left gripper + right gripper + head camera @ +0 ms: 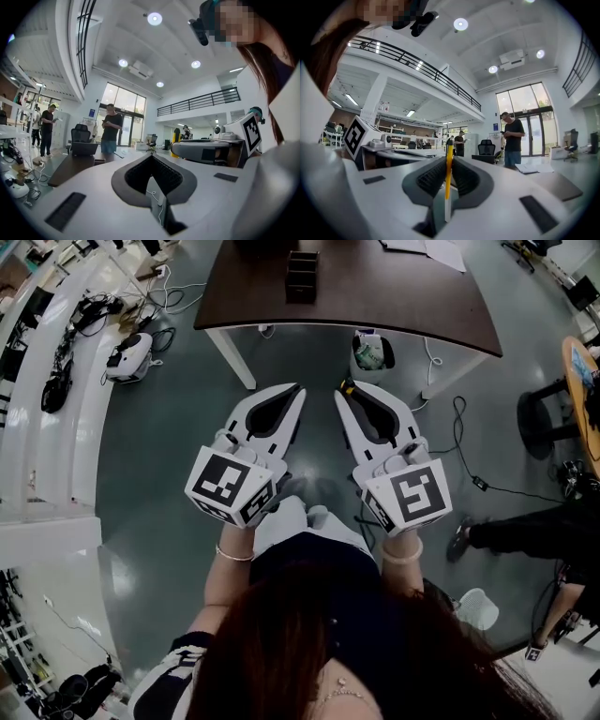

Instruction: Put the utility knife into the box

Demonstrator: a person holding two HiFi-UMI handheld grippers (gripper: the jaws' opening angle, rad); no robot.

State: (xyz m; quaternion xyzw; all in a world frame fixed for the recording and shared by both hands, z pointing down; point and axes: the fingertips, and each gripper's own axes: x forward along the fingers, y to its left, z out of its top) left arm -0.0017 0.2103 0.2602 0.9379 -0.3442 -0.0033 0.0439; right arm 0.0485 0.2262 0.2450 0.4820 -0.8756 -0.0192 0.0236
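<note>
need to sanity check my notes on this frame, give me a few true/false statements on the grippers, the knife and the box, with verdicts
1. The right gripper is shut on the utility knife. True.
2. The utility knife already lies in the box. False: it is between the right gripper's jaws, well short of the box.
3. The left gripper has its jaws together with nothing between them. True.
4. The box stands on the floor. False: it stands on the dark table.
5. Both grippers are above the table top. False: they are over the floor, in front of the table's near edge.
</note>
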